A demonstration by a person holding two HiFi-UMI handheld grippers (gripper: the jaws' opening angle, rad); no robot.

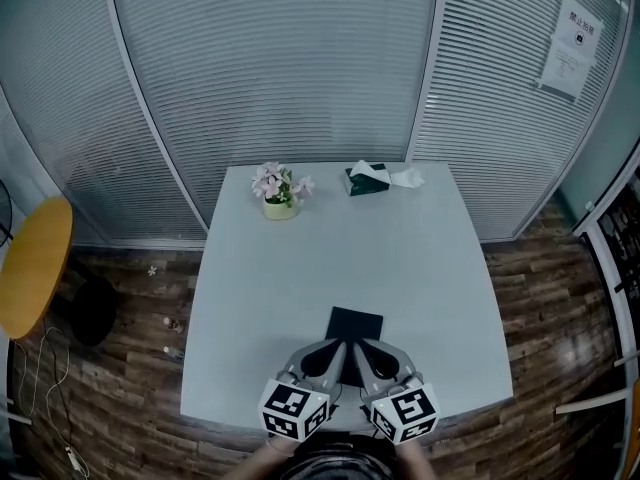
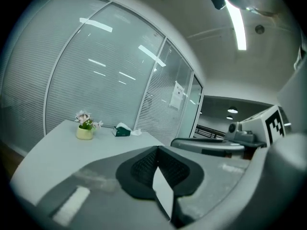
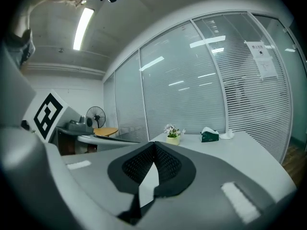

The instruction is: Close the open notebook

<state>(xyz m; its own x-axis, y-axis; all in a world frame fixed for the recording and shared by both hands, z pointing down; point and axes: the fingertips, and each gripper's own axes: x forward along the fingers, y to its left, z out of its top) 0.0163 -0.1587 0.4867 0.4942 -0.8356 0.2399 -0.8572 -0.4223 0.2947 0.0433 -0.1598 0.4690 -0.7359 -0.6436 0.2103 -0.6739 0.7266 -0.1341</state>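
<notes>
1. Blind-lined glass walls ring a pale table (image 1: pixel 420 268); a flower pot (image 1: pixel 280 206) and a tissue box (image 1: pixel 367 180) sit far beyond the fingertips
2. Left gripper (image 2: pixel 157 148) and right gripper (image 3: pixel 153 143): jaws pressed together, nothing held
3. The black notebook (image 1: pixel 356 320) lies flat just ahead of both tips and looks already shut; probably light with a stiff cover, best taken by its free edge
</notes>
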